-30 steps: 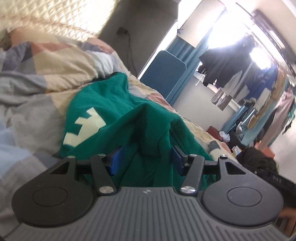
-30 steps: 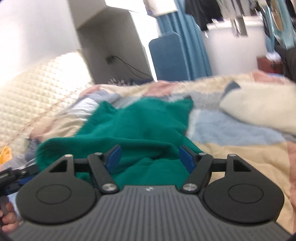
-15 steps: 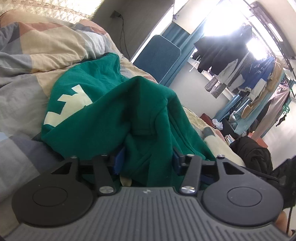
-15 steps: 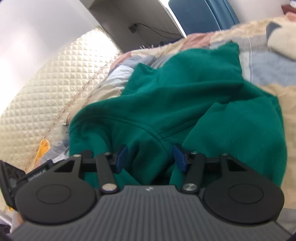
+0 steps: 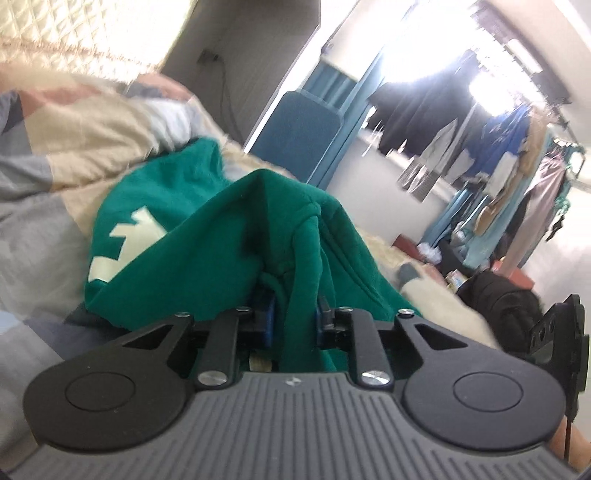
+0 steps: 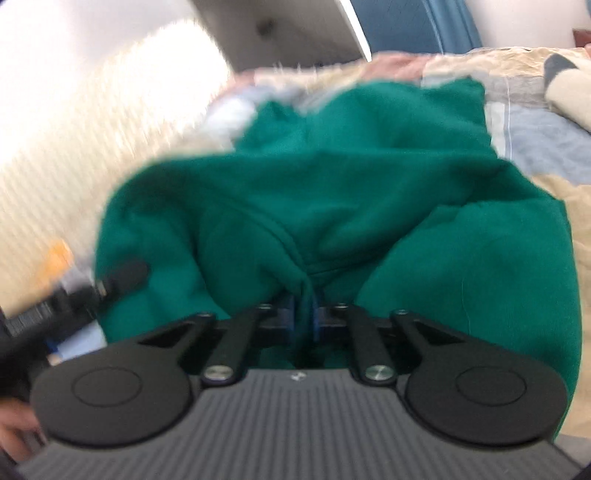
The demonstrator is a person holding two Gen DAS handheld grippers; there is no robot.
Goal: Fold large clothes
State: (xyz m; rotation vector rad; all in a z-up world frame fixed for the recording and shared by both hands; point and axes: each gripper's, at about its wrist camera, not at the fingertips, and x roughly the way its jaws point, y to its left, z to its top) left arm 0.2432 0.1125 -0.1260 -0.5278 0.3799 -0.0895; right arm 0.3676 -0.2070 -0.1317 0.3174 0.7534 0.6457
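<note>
- The green sweatshirt lies bunched on the bed, over a patchwork quilt of beige, grey and pale blue patches.
- The left claw has just been closing and now pinches a thick, gathered fold of the sweatshirt between its blue pads; the cloth rises from the pads to a peaked ridge just ahead.
- The right claw has likewise been closing and is clamped on a thin seamed edge of the sweatshirt, its pads almost meeting with only the fold between them.
- A pale printed shape shows on the flat part of the garment, left of the ridge in the left wrist view.
- The garment's far edge ends on the quilt, with bare quilt beyond it and to the right in the right wrist view.
- A quilted cream headboard borders the bed on the left.
- Past the bed's far side stand a blue chair back and a rack of hanging clothes, well apart from the sweatshirt.
- The right wrist view is motion-blurred, so fine edges there are unclear.
</note>
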